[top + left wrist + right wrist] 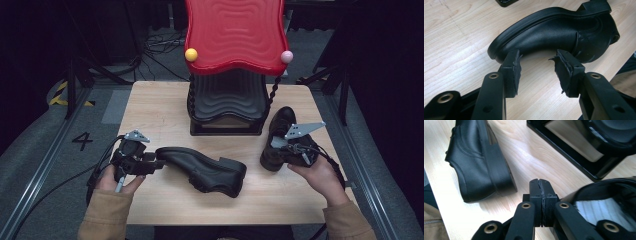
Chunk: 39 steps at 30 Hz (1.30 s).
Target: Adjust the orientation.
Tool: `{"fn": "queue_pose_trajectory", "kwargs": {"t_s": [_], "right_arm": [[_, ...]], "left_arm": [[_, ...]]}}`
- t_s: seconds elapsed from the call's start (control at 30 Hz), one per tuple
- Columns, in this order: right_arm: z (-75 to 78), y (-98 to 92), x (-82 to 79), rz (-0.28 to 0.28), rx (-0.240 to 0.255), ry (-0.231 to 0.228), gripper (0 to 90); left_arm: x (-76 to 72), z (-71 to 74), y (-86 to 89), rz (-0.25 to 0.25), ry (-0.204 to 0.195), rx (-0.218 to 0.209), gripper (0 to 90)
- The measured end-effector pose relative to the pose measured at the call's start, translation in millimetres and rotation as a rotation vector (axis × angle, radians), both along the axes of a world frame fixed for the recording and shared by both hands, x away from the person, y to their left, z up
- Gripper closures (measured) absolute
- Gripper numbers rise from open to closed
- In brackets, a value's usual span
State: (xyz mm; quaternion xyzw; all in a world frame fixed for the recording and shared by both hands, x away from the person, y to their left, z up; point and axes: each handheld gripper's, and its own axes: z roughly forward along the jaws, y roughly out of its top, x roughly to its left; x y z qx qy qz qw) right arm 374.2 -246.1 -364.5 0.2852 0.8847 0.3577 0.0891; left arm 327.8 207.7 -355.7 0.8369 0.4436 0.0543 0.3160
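A black leather shoe (pixel 205 171) lies on its side in the middle of the wooden table (pixel 160 107), toe to the left. My left gripper (pixel 152 163) stands open at that toe; in the left gripper view the shoe (pixel 554 35) lies just past the open gripper (pixel 537 63), with nothing between the worn pads. A second black shoe (pixel 276 137) stands upright at the right. My right gripper (pixel 286 149) is at its near end, shut with its pads pressed together (pixel 540 186) and nothing between them. The upright shoe's opening (pixel 604 203) shows beside the jaws, and the lying shoe's heel (pixel 474 162) farther off.
A black stand (pixel 225 125) topped by a red wavy panel (pixel 235 35) rises at the table's back middle, with a yellow ball (pixel 191 54) and a pink ball (pixel 286 56) at its corners. Its base (pixel 579 157) lies close ahead of the right gripper. Bare wood spans the near edge.
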Motion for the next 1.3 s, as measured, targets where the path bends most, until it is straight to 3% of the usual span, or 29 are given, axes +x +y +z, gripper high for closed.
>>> {"fn": "queue_pose_trajectory", "kwargs": {"t_s": [0.6, 0.93, 1.3], "right_arm": [[-9.5, 47.6, -0.8, 0.117, 0.028, 0.045, 89.7], [-26.8, 72.5, 0.9, 0.185, 0.007, 0.113, 89.7], [-37.5, 85.4, 4.2, 0.209, -0.012, 0.125, 89.6]], "left_arm": [[-14.5, -2.5, 8.0, 0.016, 0.019, 0.005, 50.5], [-19.6, -3.9, 11.1, 0.019, 0.02, 0.009, 49.8], [-23.7, -6.7, 15.6, 0.032, 0.031, 0.012, 49.3]]}}
